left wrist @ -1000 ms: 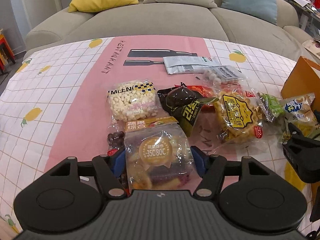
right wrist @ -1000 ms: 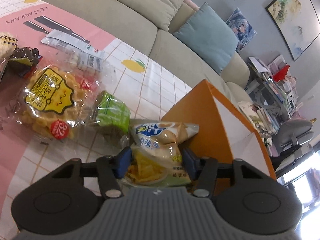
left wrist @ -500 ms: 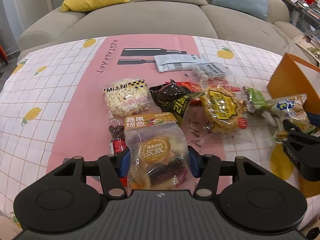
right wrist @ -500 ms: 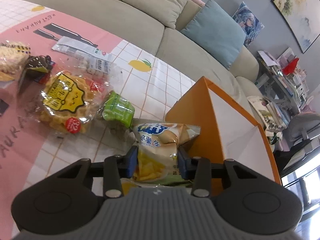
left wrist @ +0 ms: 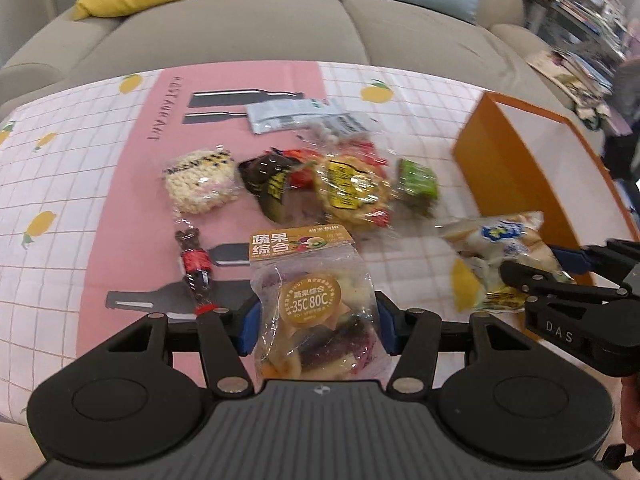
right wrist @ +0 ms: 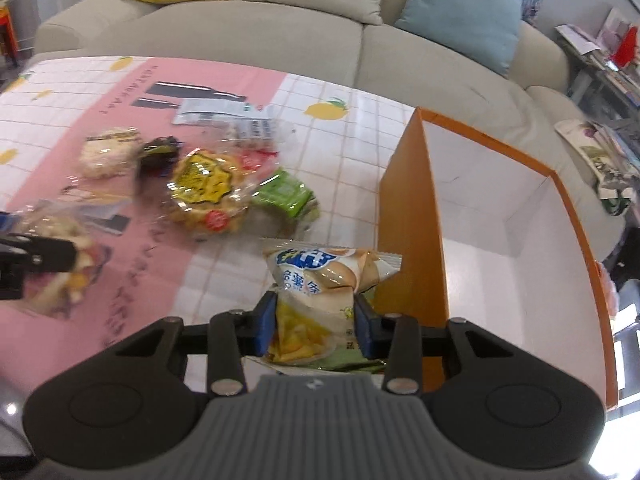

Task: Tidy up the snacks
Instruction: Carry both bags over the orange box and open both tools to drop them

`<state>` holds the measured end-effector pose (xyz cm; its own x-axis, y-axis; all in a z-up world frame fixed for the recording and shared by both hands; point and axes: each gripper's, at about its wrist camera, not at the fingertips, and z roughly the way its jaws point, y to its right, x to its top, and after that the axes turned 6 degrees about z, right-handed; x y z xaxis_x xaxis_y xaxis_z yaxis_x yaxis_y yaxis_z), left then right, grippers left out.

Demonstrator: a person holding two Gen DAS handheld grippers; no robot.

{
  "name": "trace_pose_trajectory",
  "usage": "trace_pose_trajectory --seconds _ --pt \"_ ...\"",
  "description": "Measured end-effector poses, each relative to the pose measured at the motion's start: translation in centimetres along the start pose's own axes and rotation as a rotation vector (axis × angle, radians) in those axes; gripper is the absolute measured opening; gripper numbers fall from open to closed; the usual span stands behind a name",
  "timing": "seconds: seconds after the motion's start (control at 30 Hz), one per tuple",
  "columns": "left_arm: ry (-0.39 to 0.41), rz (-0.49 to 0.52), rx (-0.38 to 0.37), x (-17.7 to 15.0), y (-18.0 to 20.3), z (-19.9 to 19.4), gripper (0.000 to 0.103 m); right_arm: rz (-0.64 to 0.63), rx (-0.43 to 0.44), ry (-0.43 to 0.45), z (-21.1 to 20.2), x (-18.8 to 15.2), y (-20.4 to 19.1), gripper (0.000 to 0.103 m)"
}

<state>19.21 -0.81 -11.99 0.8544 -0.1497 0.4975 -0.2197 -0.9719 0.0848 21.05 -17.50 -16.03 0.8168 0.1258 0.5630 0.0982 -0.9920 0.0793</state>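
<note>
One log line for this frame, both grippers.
left gripper: shut on fruit-chip bag | right gripper: shut on potato-stick bag | orange box: empty

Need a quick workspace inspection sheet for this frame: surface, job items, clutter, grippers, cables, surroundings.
Surface: table under a pink-and-white checked cloth.
Job's things: orange box, empty inside; mixed fruit bag; potato stick bag; puffed snack pack, round waffle pack, green pack and others loose on the cloth.
Clutter: nothing seen.
Grippers: left hand-held gripper shut on the fruit bag; right hand-held gripper shut on the potato stick bag.
Cables: nothing seen.
Surroundings: beige sofa with cushions behind.
</note>
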Motion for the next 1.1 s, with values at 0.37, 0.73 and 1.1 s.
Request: trace_pose_trajectory --seconds 0.37,0.73,1.1 --pt "-0.053 0.084 -0.149 3.4 2.7 -3.4 0.064 -0.006 0.195 0.002 -7.4 1.9 3.8 0.039" --pt "0.043 0.282 -0.239 9.1 11.5 -6.9 0.064 -0.006 0.106 -0.005 -11.3 2.9 13.2 0.039" --pt "-0.035 0.494 -0.315 10.9 22.3 -3.0 0.064 -0.018 0.099 -0.094 -8.3 1.7 22.3 0.039"
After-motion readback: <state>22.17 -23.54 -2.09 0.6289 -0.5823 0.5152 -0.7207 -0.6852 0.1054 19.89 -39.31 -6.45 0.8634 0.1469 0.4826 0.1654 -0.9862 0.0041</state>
